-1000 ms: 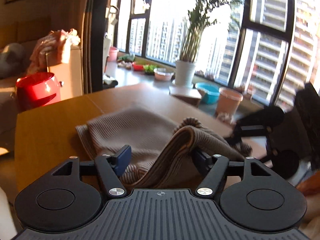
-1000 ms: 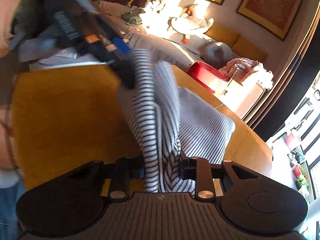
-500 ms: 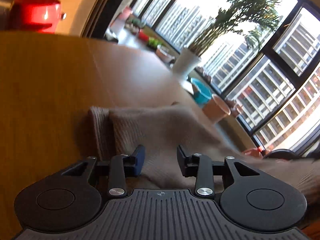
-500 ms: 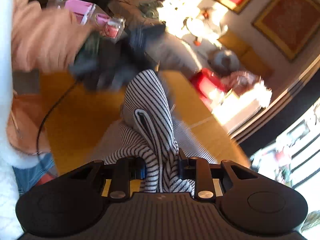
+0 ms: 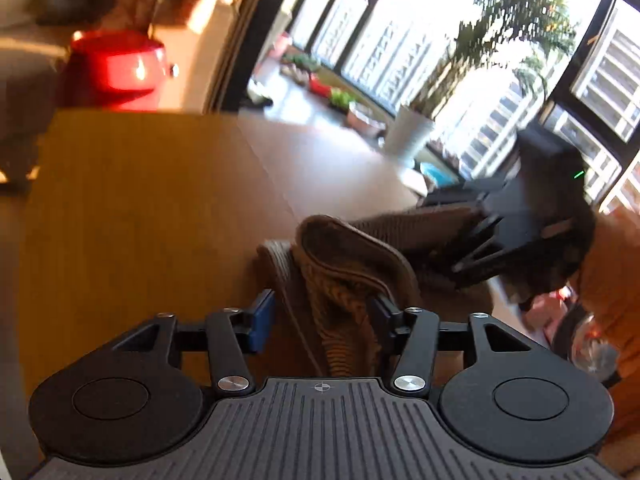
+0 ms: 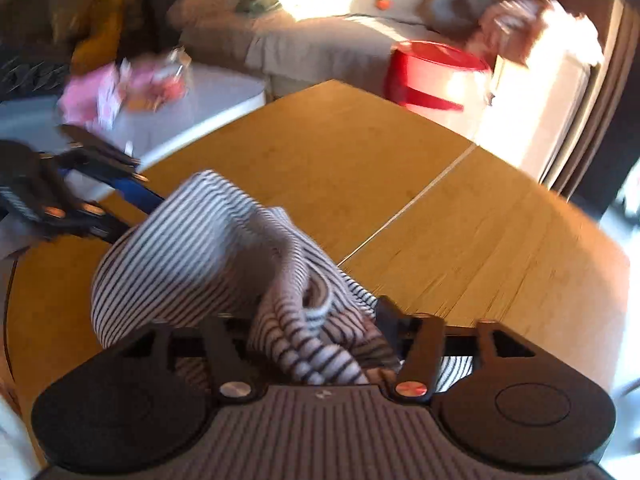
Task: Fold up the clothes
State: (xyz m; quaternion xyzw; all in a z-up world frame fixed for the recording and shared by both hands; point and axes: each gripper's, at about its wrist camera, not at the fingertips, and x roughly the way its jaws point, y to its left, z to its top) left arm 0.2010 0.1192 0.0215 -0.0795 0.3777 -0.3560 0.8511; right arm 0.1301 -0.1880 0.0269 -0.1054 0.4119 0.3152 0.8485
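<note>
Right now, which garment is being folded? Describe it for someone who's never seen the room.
Find the wooden table. On it lies one bunched striped knit garment, held between the left gripper and the right gripper. It is the only cloth on the table; other fabrics lie beyond it.

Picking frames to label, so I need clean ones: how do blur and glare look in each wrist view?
Left wrist view: windows blown out, right gripper smeared, striped garment tinted brown.
Right wrist view: motion blur throughout, sun glare on sofa.
</note>
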